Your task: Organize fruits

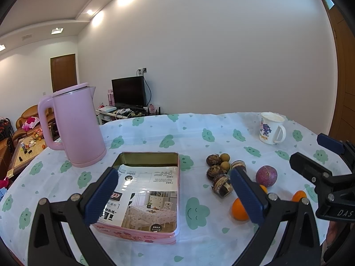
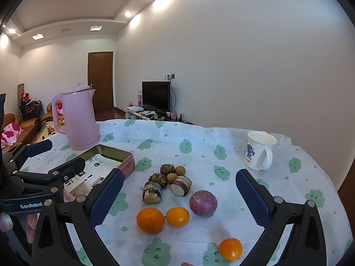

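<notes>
Left gripper (image 1: 175,194): fingers held apart over the pink tin (image 1: 155,199) (nothing gripped).
Right gripper (image 2: 179,196): fingers spread above oranges (image 2: 150,220), possibly a passion fruit (image 2: 203,202).

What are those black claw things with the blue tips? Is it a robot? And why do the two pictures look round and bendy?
It isn't a robot. A person holds one grabbing tool in each hand, and each tool has a tiny camera looking out along its two fingers. That wide lens bends the picture.

One picture is from the left gripper, the other from the right gripper. Both are open and hold nothing.

On the table, covered in a cloud-pattern cloth, there are three oranges, a round purple fruit, two little tan fruits and some dark brown chunks. Beside them lies an open pink tin with a printed sheet inside. A pink kettle and a white mug also stand there.
</notes>
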{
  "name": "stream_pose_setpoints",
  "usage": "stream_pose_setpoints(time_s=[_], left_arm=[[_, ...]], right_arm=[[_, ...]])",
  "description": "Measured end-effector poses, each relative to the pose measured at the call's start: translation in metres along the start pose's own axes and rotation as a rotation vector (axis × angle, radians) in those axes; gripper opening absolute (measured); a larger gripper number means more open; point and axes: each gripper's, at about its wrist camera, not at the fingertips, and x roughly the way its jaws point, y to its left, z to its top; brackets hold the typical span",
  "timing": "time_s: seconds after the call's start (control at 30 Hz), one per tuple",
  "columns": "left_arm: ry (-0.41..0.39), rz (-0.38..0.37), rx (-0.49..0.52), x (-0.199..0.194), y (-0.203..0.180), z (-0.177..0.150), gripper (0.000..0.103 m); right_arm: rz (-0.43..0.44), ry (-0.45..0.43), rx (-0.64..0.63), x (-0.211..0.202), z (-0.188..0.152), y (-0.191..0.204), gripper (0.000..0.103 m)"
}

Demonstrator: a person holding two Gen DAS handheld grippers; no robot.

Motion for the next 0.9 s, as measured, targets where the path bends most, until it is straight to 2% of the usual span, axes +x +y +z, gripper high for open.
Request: stream_pose_setpoints(time_s=[0.9], left_arm=[[-0.002, 0.005, 0.011, -0.0016, -0.0015, -0.0041, 0.103]], right_arm=[[0.012, 0.005, 0.009, 0.0019, -0.0049, 0.0019, 0.102]])
